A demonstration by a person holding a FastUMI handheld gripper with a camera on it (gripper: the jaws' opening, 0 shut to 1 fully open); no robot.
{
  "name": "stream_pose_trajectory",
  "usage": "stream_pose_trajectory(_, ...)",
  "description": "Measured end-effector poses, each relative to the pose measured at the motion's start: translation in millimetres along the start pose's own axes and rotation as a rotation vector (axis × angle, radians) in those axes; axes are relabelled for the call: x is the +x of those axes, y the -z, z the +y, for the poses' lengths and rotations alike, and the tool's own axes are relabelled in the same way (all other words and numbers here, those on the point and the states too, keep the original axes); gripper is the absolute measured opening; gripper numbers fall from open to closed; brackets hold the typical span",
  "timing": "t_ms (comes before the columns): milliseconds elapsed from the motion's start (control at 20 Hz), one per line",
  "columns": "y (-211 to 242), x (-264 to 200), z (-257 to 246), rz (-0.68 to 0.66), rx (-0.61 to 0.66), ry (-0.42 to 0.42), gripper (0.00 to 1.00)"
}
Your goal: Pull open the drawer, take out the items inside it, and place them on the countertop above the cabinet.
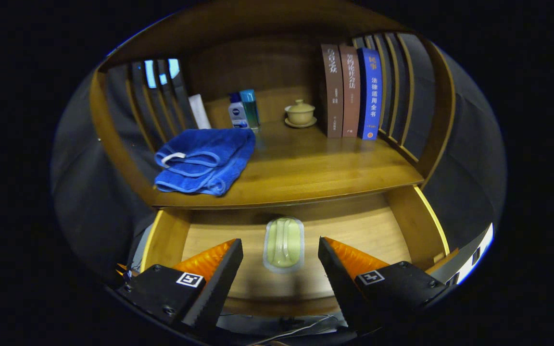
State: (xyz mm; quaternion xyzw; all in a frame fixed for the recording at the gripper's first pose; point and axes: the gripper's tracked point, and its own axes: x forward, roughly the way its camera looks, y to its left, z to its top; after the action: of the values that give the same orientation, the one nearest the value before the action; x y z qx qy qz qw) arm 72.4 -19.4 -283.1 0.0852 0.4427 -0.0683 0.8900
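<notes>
Gripper view: the gripper hangs over the pulled-out drawer with its two fingers spread wide and nothing between their pads. Just ahead of them, lined up with the gap, a pale green container with a clear lid lies flat on the drawer's wooden bottom, apart from both fingers and well clear of the drawer's side walls.

Beyond the drawer lies the countertop of the cabinet (a warm, glossy wood). On it, ahead and to the left of the fingers, sits a folded blue towel, reaching close to the countertop's front edge. Farther back behind the towel stand two small bottles, side by side, with a white object leaning just left of them. Straight ahead at the back rests a small lidded cup on a saucer. To its right, three books stand upright, touching one another, against the slatted side of the shelf.
</notes>
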Motion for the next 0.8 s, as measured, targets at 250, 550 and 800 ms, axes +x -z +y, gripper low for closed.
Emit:
stream_pose_trajectory(250, 11, 55, 0, 0.168, 0.011, 0.032, 0.98)
stream_pose_trajectory(550, 38, 90, -4, 0.361, -0.055, 0.081, 0.97)
stream_pose_trajectory(800, 45, 98, -7, 0.389, -0.048, 0.083, 0.58)
